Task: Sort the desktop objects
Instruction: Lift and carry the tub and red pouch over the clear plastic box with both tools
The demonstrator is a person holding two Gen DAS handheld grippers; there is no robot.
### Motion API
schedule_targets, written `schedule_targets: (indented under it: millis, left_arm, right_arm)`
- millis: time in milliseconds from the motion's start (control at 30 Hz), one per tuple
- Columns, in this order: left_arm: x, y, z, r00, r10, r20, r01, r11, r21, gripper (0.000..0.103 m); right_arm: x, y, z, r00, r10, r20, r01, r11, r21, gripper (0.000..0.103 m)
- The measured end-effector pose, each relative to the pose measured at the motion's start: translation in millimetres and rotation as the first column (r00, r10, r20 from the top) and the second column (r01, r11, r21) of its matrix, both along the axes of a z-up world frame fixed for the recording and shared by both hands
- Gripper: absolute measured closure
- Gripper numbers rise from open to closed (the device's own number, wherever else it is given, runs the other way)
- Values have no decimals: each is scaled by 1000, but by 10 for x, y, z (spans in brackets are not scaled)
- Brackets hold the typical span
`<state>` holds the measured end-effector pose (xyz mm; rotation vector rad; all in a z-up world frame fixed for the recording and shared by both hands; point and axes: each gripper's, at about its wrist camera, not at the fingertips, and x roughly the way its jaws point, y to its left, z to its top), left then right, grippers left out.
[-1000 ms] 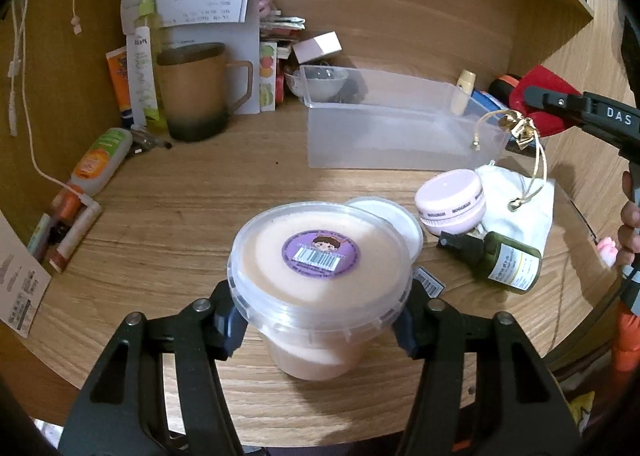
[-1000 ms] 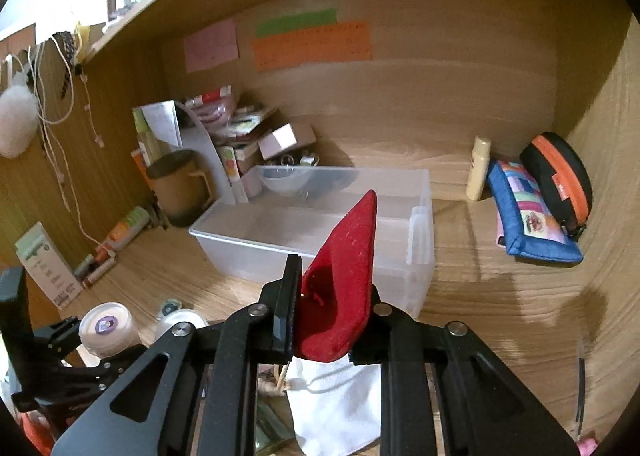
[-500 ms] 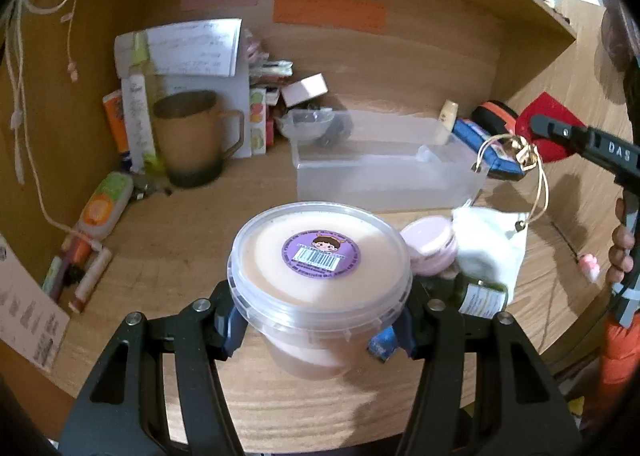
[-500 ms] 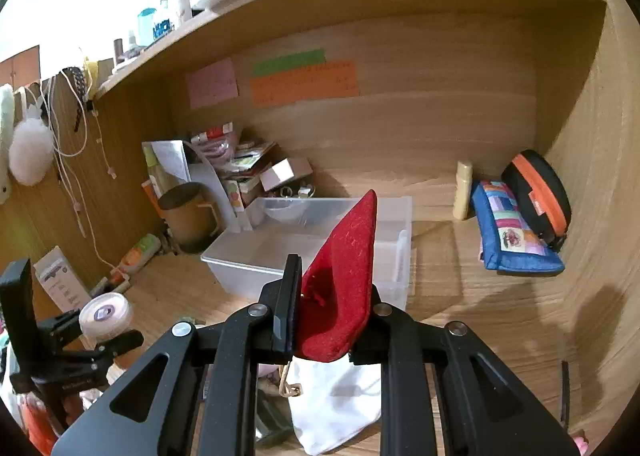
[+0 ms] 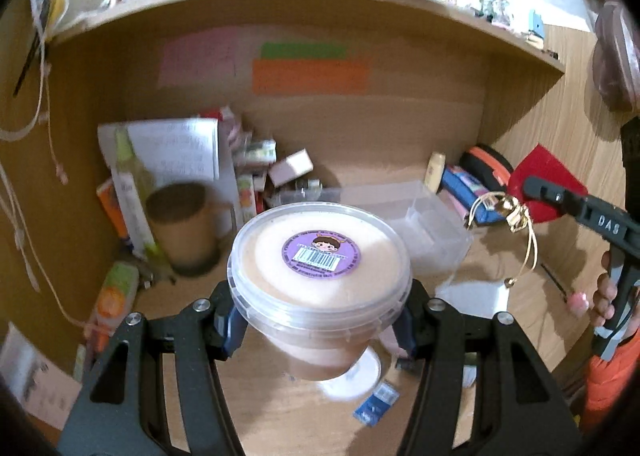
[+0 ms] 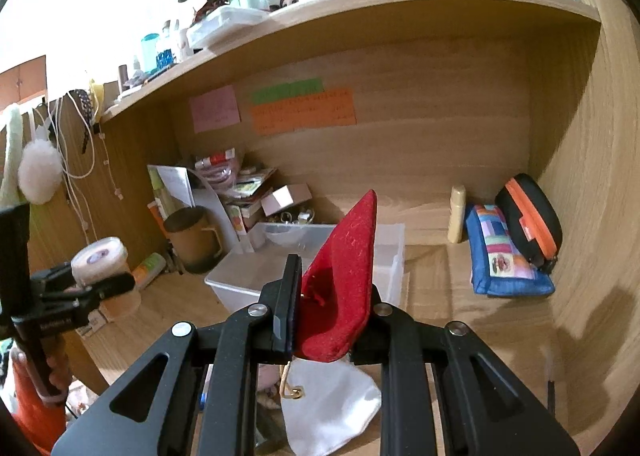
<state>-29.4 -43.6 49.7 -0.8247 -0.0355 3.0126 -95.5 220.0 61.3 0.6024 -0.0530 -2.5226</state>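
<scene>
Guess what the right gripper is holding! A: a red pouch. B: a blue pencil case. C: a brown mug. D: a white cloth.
A: the right gripper is shut on the red pouch, which sticks up between its jaws.

Clear bin, clutter behind

Pink, green and orange sticky notes cling to the wooden back panel beneath a cluttered shelf.

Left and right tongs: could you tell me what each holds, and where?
Left tongs clamp the lidded tub by its sides below the rim; right tongs pinch the red pouch's lower end.
</scene>
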Motion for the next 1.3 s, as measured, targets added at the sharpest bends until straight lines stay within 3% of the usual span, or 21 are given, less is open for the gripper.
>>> schedule_targets:
  millis: [367, 667, 733, 767, 867, 1000, 1200, 1300]
  left_arm:
    - [-396, 92, 382, 999, -33, -24, 33, 999, -1, 44]
    - [-932, 95, 297, 998, -44, 35, 44, 999, -1, 44]
    - [-1065, 90, 196, 997, -38, 66, 39, 999, -7, 44]
    - [-1099, 88, 154, 996, -37, 78, 38, 999, -8, 44]
    - [-1160, 52, 11, 992, -45, 114, 44, 999, 8, 44]
    - [-1198, 18, -110, 991, -37, 132, 36, 999, 11, 44]
    - [-1191, 16, -225, 986, -60, 158, 56, 998, 33, 44]
    - [-1174, 30, -255, 983, -77, 164, 71, 997, 42, 44]
  right_arm:
    - [-263, -177, 152, 1000, 7, -13, -7, 1000, 6, 86]
    - [-534, -433, 149, 1000, 16, 14, -17, 999, 30, 86]
    - [-591, -493, 71, 999, 8, 40, -10, 998, 62, 86]
    - [-610, -493, 17, 993, -80, 83, 75, 996, 55, 86]
    - [-513, -438, -156, 987, -67, 146, 59, 997, 56, 86]
    - [-302, -361, -389, 976, -86, 199, 69, 994, 90, 71]
    - [-219, -395, -789, 958, -99, 268, 36, 973, 230, 70]
    - [-281, -412, -938, 947, -88, 310, 10, 970, 243, 70]
